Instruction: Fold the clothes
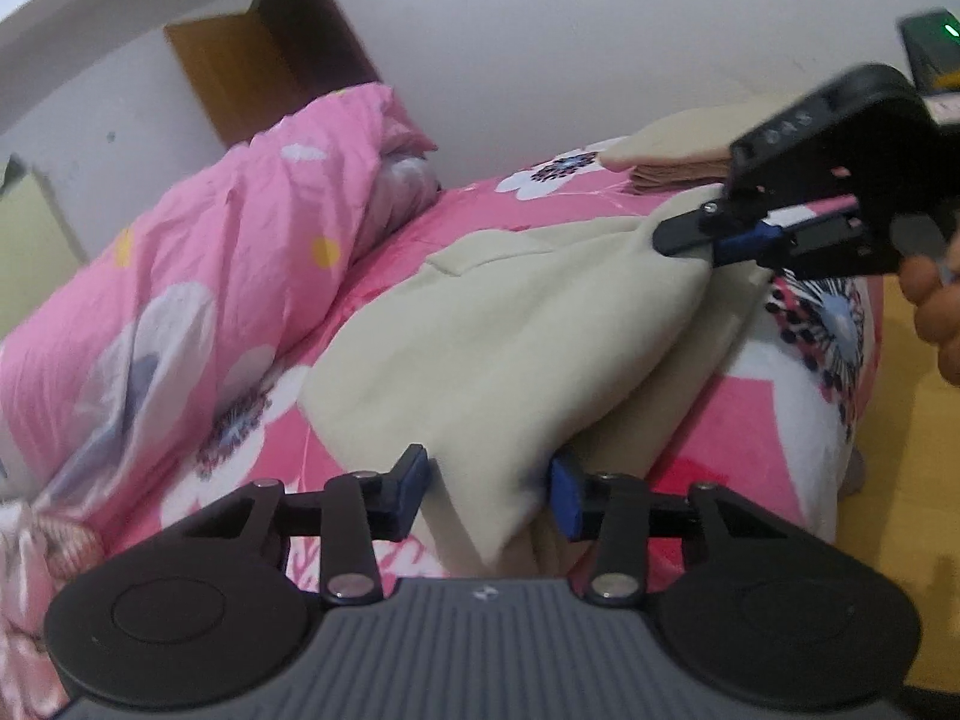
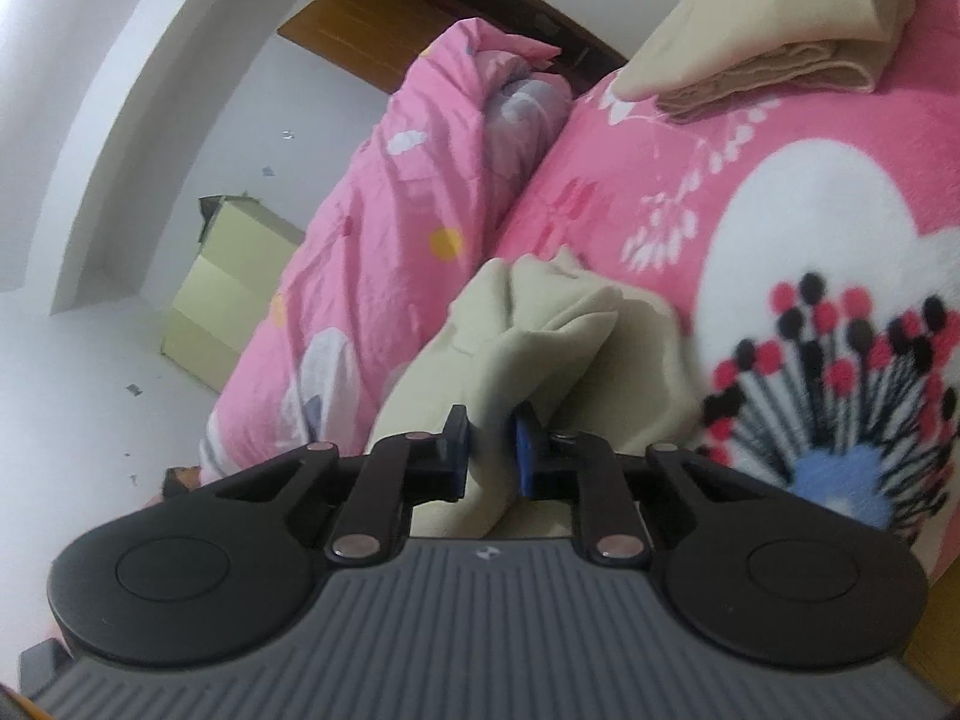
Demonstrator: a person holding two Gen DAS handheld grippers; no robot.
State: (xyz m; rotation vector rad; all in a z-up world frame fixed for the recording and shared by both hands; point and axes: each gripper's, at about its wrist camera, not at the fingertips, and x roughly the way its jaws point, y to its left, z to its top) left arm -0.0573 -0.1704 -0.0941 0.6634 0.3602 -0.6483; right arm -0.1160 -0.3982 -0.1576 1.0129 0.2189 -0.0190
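A beige garment (image 1: 510, 324) lies partly lifted on the pink flowered bed (image 1: 750, 420). My left gripper (image 1: 489, 483) is at its near corner, with the blue pads pressing a thick fold from both sides. At the far right, my right gripper (image 1: 714, 243) pinches another corner of the same garment, and a hand (image 1: 936, 312) holds it. In the right wrist view the right gripper (image 2: 489, 450) is shut on a bunched fold of the beige garment (image 2: 540, 330), which rises in wrinkles just ahead of the fingers.
A folded stack of beige clothes (image 1: 672, 162) (image 2: 768, 60) rests farther back on the bed. A rumpled pink quilt (image 1: 210, 240) (image 2: 390, 210) fills the left side. A pale yellow box (image 2: 222, 300) stands on the floor by the wall, and a wooden door (image 1: 270, 60) is beyond.
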